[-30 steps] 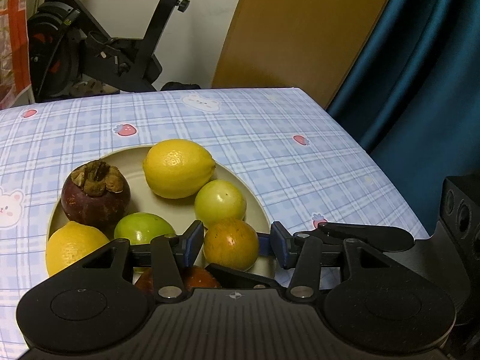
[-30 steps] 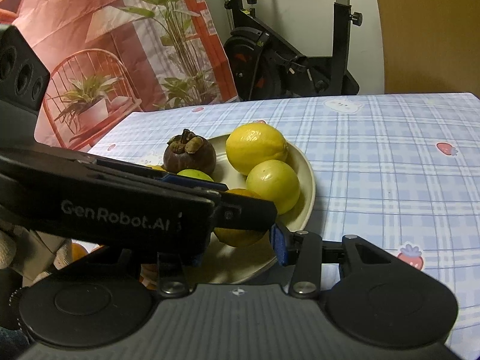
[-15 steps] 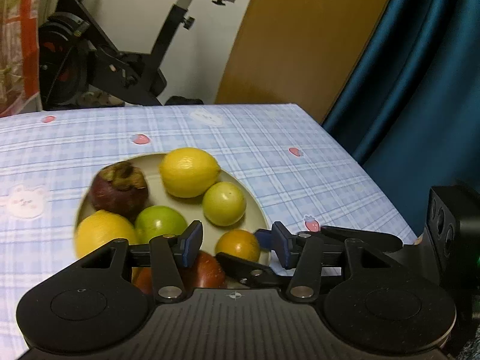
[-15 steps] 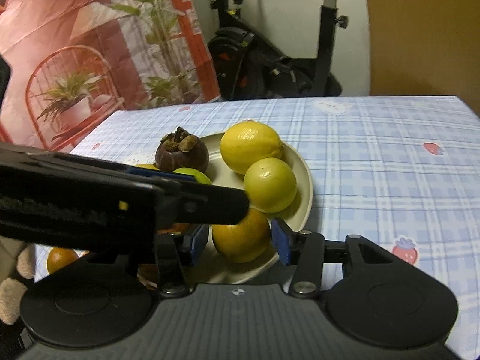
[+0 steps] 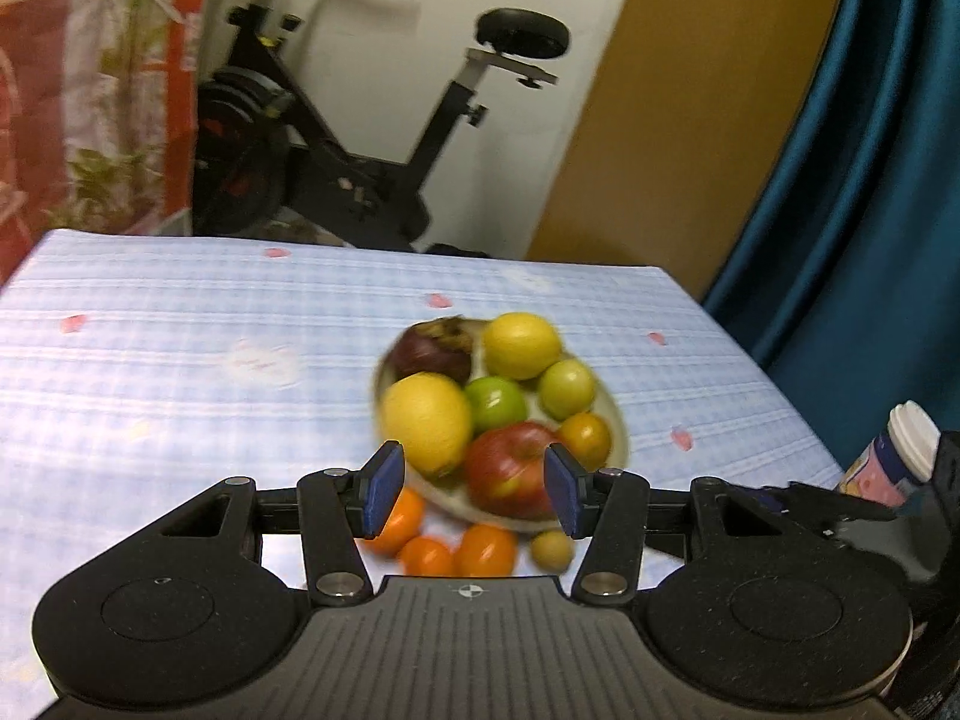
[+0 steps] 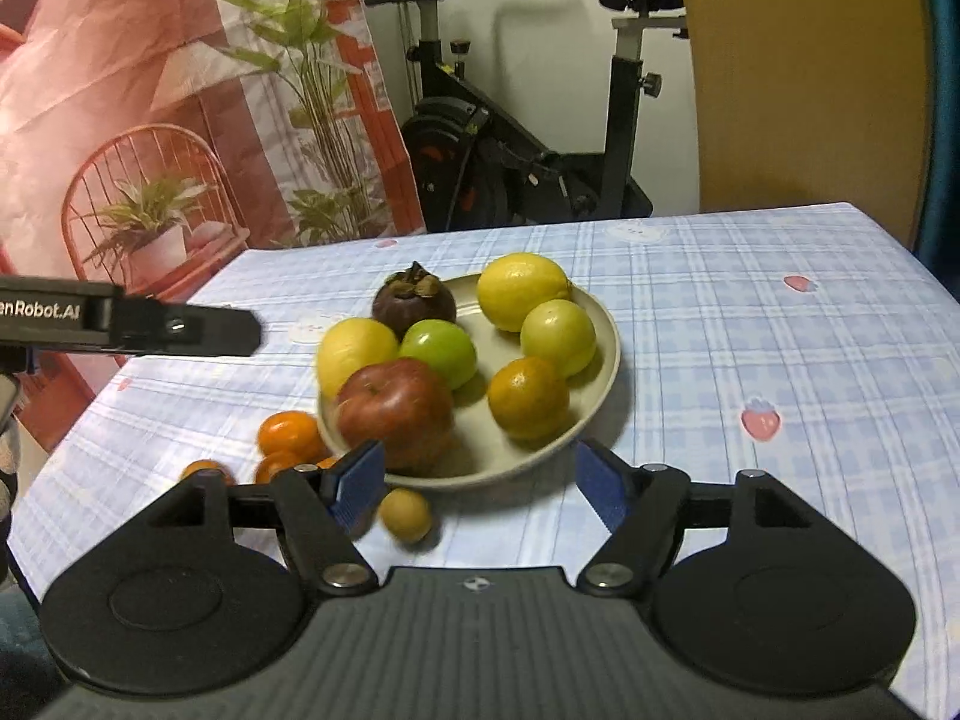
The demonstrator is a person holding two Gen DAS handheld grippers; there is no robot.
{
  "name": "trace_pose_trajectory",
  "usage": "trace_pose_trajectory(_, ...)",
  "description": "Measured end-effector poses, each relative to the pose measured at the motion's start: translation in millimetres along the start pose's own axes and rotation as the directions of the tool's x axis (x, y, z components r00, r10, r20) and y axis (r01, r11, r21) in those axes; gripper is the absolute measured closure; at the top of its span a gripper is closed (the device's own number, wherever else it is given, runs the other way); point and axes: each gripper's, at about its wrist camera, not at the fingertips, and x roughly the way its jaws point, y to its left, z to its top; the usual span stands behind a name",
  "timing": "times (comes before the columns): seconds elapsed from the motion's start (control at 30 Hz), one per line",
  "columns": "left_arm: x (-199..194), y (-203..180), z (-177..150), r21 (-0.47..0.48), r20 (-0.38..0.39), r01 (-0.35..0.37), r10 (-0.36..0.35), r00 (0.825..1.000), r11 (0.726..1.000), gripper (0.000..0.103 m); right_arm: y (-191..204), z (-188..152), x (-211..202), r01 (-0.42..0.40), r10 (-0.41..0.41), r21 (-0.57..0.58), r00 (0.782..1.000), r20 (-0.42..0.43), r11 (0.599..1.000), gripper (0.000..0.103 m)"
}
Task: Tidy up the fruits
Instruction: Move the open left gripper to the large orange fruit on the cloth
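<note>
Beige plate (image 5: 618, 420) through my left wrist camera is blurred, piled with fruit; my left gripper (image 5: 471, 489) hangs short of it, fingers apart on nothing. From my right wrist camera, the right gripper (image 6: 480, 489) has just been opening, nothing between its fingers, and the orange (image 6: 528, 399) rests on the plate's near side beside the apple (image 6: 393, 411).

The whole left wrist view is smeared, the plate (image 5: 621, 420) and tablecloth (image 5: 180, 372) soft. Small oranges (image 6: 288, 435) sit partly behind the blue pads (image 6: 354, 483) at lower left. The other gripper's black bar (image 6: 120, 324) is cut off at the left edge.
</note>
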Motion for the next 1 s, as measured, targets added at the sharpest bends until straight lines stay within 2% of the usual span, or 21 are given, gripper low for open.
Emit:
trace_pose_trajectory(0.23,-41,20,-33,-0.056,0.01,-0.046,0.047,0.999,0.997,0.049,17,-18,-23,0.008,-0.008,0.019,0.999,0.039,1.0,0.03)
trace_pose_trajectory(0.57,-71,32,-60,-0.073,0.015,-0.114,0.116,0.993,0.991,0.049,38,-35,-40,-0.046,0.046,0.003,0.996,0.073,0.999,0.03)
trace_pose_trajectory(0.8,-68,30,-60,-0.081,0.019,-0.119,0.121,0.992,0.99,0.049,33,-38,-42,-0.042,0.042,0.009,0.996,0.077,0.999,0.03)
trace_pose_trajectory(1.0,-60,32,-64,-0.087,-0.01,-0.122,0.122,0.993,0.989,0.049,24,-40,-40,-0.032,0.03,0.026,0.997,0.076,0.999,0.03)
